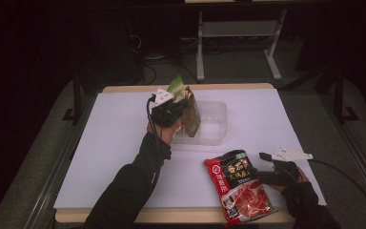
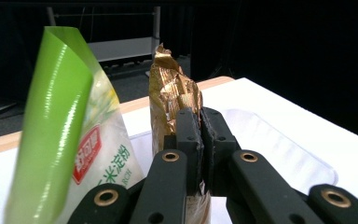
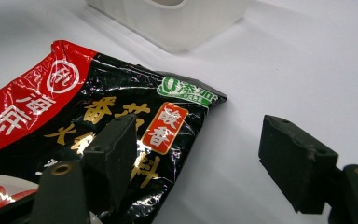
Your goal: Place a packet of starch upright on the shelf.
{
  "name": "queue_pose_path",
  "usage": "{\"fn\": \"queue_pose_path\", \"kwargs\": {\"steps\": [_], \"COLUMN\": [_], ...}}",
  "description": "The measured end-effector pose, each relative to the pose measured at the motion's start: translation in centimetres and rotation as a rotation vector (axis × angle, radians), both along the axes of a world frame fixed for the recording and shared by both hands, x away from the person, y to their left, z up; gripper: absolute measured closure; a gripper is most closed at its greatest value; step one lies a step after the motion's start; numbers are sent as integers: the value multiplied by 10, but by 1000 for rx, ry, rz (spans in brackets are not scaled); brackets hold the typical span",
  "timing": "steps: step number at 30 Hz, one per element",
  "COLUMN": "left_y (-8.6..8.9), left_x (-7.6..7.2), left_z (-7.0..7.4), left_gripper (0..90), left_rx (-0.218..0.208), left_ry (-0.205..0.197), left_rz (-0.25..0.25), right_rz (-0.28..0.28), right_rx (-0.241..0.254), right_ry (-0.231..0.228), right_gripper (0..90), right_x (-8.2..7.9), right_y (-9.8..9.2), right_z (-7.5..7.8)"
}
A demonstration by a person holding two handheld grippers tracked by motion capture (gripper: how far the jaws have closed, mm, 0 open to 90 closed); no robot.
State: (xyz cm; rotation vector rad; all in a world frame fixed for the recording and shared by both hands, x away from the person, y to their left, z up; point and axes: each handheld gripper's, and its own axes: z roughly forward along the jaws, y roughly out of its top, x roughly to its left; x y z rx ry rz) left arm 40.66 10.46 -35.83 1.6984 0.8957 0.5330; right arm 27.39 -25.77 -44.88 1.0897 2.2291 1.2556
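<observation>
Red-and-black glossy soup-base pouch [image 1: 240, 191]: lies flat near the table's 5 o'clock edge, its lower end reaching the front rim; top corner just beside the right claw, probably staged as the next item to pick

Right gripper [image 1: 267, 168]: at 4 o'clock, low over the sheet, jaws spread wide and holding nothing; in the right gripper view one jaw overlaps the pouch's corner, the other stands over bare sheet, apparently waiting

White table cover [image 1: 124, 157]: broad bare stretch from 7 to 10 o'clock, free room for the left forearm; little margin at the front rim beside the pouch

Left gripper [image 1: 183, 107]: just above centre, jaws clenched on the gold packet, pads pinching its crinkled side so that it stays upright

Crinkled gold foil packet [image 2: 170, 100]: held on end over the near-left end of the tub, seemingly on its way in; whether it touches the floor of the tub cannot be told

Green-and-white plastic starch bag [image 2: 70, 135]: stands just beside the packet at its 9 o'clock, top flap curled; little clearance between the two

Clear shallow plastic tub [image 1: 214, 121]: at centre, its right half open, room for more

Wooden table edge [image 1: 228, 87]: at 12 o'clock, well apart from the work
</observation>
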Motion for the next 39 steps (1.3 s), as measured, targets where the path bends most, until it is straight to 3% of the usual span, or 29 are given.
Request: {"fn": "queue_pose_path", "kwargs": {"steps": [7,13,22,33,39], "left_y": [0,-2,0,20,32], "left_x": [1,0,-6,-16,-28], "left_z": [-2,0,4,13,18], "left_gripper": [853,813,714,640,590], "left_rx": [-14,34,59,58,72], "left_ry": [4,-7,-19,-36,-60], "left_rz": [-16,-4,-34,-69,-121], "right_rz": [18,30,26,35,37], "right_rx": [-2,-6,-10,-10,-1], "right_ry": [3,9,12,22,26], "right_gripper": [291,304,297,332,346], "right_x": [-1,-1,-1,1,1], "right_y": [0,1,1,1,1], "right_z": [0,0,-1,-1,-1]}}
